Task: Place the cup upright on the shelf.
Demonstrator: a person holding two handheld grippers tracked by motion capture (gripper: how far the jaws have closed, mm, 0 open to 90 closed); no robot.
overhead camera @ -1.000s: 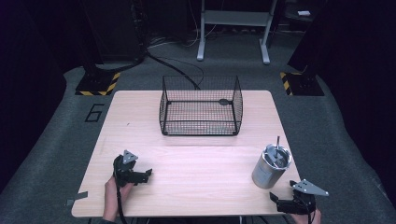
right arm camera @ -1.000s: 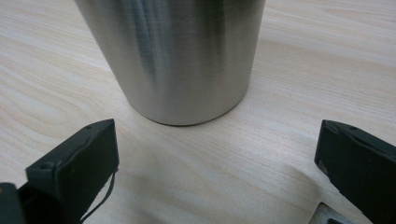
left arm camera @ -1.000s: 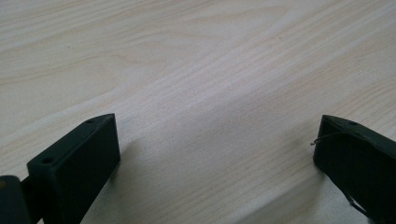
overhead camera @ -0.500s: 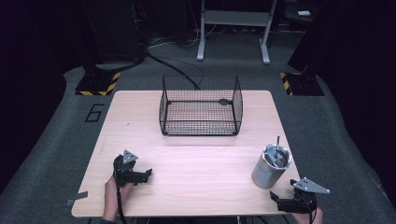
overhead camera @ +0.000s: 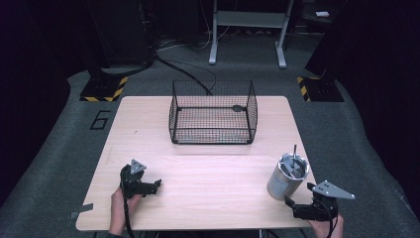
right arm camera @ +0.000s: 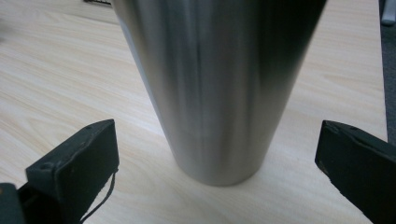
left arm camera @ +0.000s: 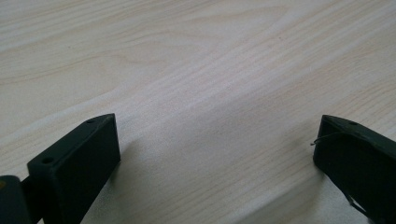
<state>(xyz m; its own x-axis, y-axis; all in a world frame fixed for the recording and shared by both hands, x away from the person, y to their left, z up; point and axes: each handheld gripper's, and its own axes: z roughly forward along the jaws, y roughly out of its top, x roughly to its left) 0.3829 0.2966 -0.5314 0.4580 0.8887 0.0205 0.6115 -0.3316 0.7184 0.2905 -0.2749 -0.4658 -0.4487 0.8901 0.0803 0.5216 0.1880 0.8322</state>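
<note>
A steel cup [overhead camera: 288, 176] stands upright near the table's front right corner, with a thin metal rod [overhead camera: 294, 151] sticking up out of it. My right gripper [overhead camera: 293, 203] rests just in front of it, open, and the cup [right arm camera: 215, 84] rises close ahead between its spread jaws without touching them. A black wire basket [overhead camera: 213, 112] sits at the middle back of the table, with a small dark object [overhead camera: 237, 107] inside near its far right. My left gripper [overhead camera: 154, 186] lies open at the front left, with bare wood [left arm camera: 210, 107] between its jaws.
The light wooden table [overhead camera: 208, 163] stands on grey carpet. Beyond it are a white metal stand [overhead camera: 247, 29], black cables and two yellow-and-black striped bases [overhead camera: 105, 89]. A "6" is marked on the floor at the left.
</note>
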